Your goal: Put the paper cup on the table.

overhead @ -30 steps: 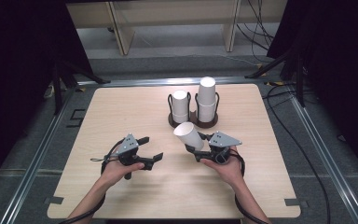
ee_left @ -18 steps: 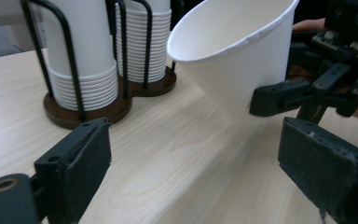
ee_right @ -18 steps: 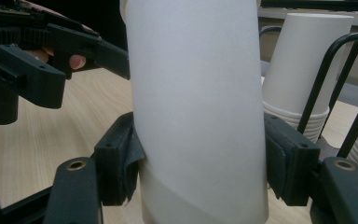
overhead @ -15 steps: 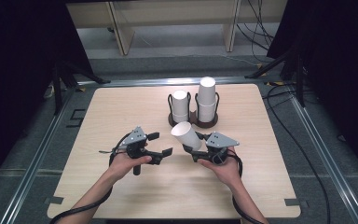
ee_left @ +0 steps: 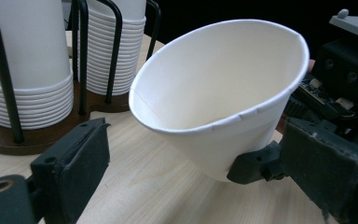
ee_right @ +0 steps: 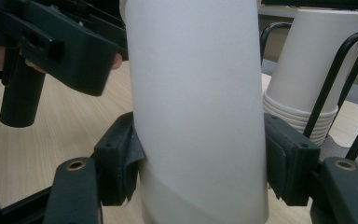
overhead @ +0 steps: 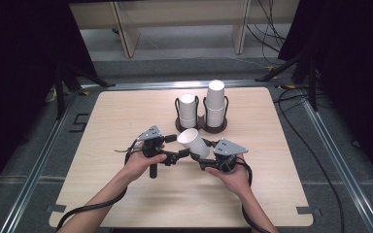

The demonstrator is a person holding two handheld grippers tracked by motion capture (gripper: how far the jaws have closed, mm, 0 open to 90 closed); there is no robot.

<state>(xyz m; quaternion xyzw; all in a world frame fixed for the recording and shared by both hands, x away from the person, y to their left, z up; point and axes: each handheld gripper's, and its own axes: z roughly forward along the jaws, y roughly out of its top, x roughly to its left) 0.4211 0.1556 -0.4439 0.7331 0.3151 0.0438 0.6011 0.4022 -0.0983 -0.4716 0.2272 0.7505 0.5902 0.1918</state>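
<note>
Change: left gripper [overhead: 183, 155] has swung in from the left side of the table and now sits nose to nose with the right gripper [overhead: 197, 161], which has slid the cup toward the middle to meet it.
Meaning: looks like a handover or a two-handed grab is on, judging by that closing gap; the cup is not yet shared.
Cup position: paper cup [overhead: 194, 142] is off the table, above the front middle of the board, just in front of the cup rack [overhead: 201, 127], tilted with its mouth up and toward the left hand.
Right gripper grip: jaws clamped on the cup's lower body, one pad [ee_right: 121, 161] on each side, wall pressed in between them in the right gripper view.
Left gripper grip: jaws spread wide, one either side of the cup's rim in the left gripper view, touching nothing yet.
Cup look: plain white paper, rolled rim, a seam running down the inside wall, empty; mouth squeezed slightly oval, so it dents easily.
Rack: two wire-framed stacks of white cups [ee_left: 25, 74] on a dark wooden base, standing just behind the action, the right stack taller from above.
Table: pale wood tabletop [overhead: 281, 184], bare around the hands.
</note>
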